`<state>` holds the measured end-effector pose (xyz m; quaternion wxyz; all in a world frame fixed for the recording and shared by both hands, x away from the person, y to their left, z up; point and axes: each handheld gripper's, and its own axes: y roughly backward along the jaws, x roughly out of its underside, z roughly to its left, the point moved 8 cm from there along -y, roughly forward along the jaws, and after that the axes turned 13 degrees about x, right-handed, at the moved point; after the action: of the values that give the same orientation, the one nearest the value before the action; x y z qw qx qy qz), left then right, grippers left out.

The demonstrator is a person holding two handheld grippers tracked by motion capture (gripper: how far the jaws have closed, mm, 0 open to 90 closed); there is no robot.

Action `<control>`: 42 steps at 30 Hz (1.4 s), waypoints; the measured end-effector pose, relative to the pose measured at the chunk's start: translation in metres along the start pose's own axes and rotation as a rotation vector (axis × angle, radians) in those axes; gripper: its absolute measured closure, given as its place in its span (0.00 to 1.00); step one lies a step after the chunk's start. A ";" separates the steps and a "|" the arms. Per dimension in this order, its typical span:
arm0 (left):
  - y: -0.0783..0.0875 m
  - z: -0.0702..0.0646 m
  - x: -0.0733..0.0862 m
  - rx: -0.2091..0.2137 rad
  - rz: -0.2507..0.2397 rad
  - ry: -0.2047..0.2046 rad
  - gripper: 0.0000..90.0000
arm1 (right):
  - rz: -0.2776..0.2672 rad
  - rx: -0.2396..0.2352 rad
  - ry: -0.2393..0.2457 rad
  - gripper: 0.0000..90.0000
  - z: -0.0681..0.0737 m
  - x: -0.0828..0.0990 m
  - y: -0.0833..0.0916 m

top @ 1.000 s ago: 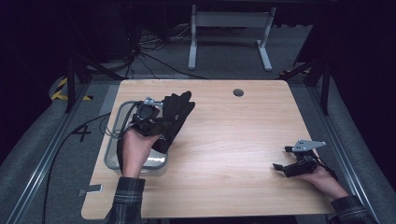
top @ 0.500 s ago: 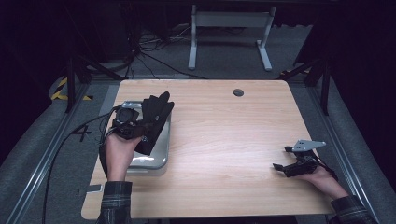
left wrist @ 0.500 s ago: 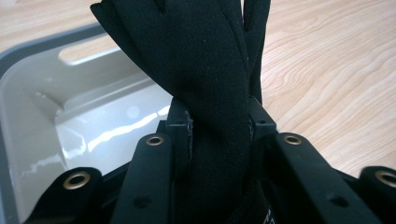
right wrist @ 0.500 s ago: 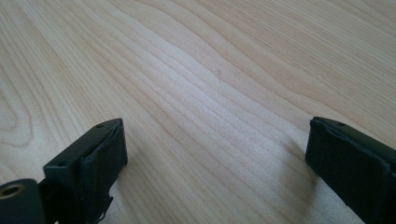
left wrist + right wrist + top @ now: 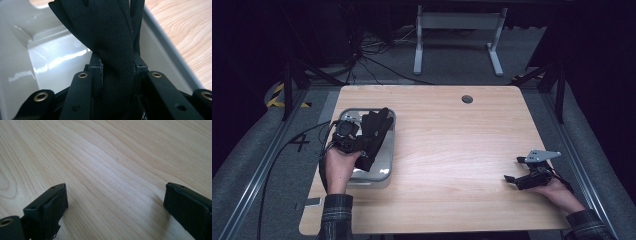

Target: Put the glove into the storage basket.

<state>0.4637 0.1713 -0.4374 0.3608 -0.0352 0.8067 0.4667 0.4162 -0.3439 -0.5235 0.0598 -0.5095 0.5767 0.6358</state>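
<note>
Table: light wood-grain table (image 5: 452, 150), standing on grey carpeted floor in a dark room; a round grommet (image 5: 467, 99) sits near its far edge.
Tray: pale glossy plastic tray (image 5: 384, 172) at the left part of the table, its long side running away from the person.
Left tool: left tool (image 5: 117, 67) held in the left hand (image 5: 339, 167) above the tray, jaws pinching a black glove; in the high view it sits at (image 5: 357, 142).
Glove: black glove (image 5: 105, 30) clamped at its cuff end between the pads, its fingers pointing out over the tray's interior; whether any part touches the tray floor cannot be told from these angles.
Right tool: right tool (image 5: 115, 200) resting low at the right part of the table, well apart from the tray, jaws spread wide with bare wood between them.
Right hand: right hand (image 5: 557, 192) gripping that tool near the table's near right corner.
</note>
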 end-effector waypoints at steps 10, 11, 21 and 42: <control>-0.021 0.013 0.009 -0.001 0.070 0.032 0.78 | 0.000 0.000 0.000 0.07 0.000 0.000 0.000; -0.022 0.015 0.010 -0.001 0.078 0.033 0.78 | 0.000 0.000 0.000 0.07 0.000 0.000 0.000; -0.032 0.024 0.015 -0.006 0.114 0.050 0.75 | 0.002 -0.001 -0.001 0.06 0.000 0.000 0.000; -0.016 0.028 0.003 -0.072 0.018 0.046 0.19 | 0.002 -0.001 -0.002 0.06 0.000 0.000 0.000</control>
<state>0.4834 0.1846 -0.4597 0.3366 -0.0516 0.7978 0.4975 0.4163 -0.3438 -0.5235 0.0594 -0.5081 0.5768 0.6368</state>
